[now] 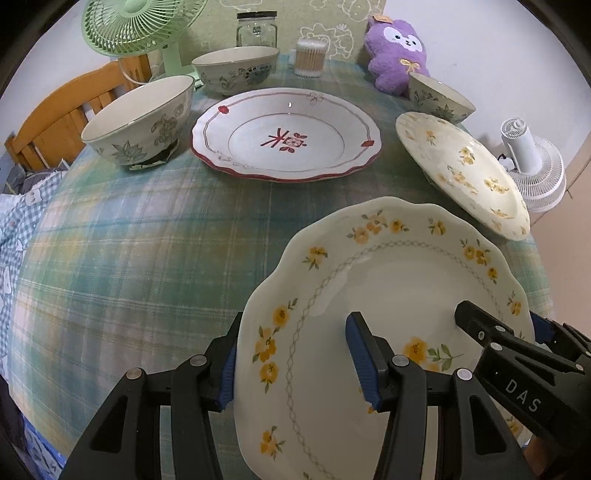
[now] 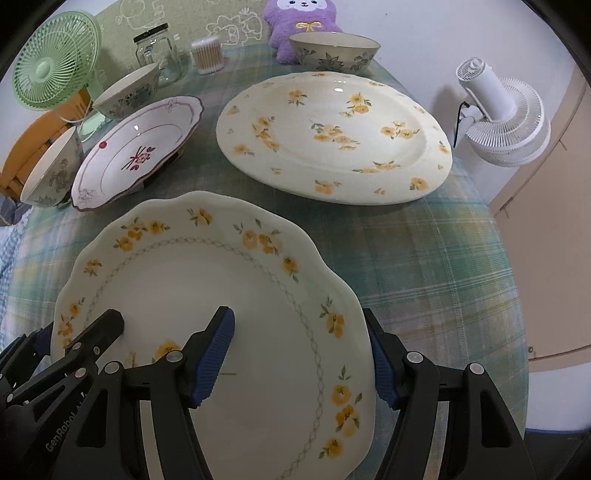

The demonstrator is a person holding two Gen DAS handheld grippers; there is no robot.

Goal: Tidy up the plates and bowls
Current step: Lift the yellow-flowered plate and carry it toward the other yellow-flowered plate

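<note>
Scalloped yellow-flower plate fills the bottom of both wrist views, nearest the lens, over the plaid table. Left gripper straddles its rim at the plate's 9 o'clock: one blue pad outside the edge, the other on the inner face, fingers clamped on the plate. Right gripper does the same on the opposite rim at 3 o'clock, fingers also clamped on it. Whether the plate is lifted or resting on the cloth, cannot tell.

Largest other item: oval yellow-flower platter, at 12 to 1 o'clock from the held plate in the right view, apart from it. Red-trim plate at 11 o'clock in the left view, mid-table, seems to sit on a second plate below it. Three floral bowls: one at 9 o'clock of the red-trim plate, just beside it; one behind it at 11 o'clock; one at the far edge, 12 o'clock of the platter.

Background: green fan far left, white fan off the table's right side, purple plush, glass jar, cotton-swab tub along the back.
</note>
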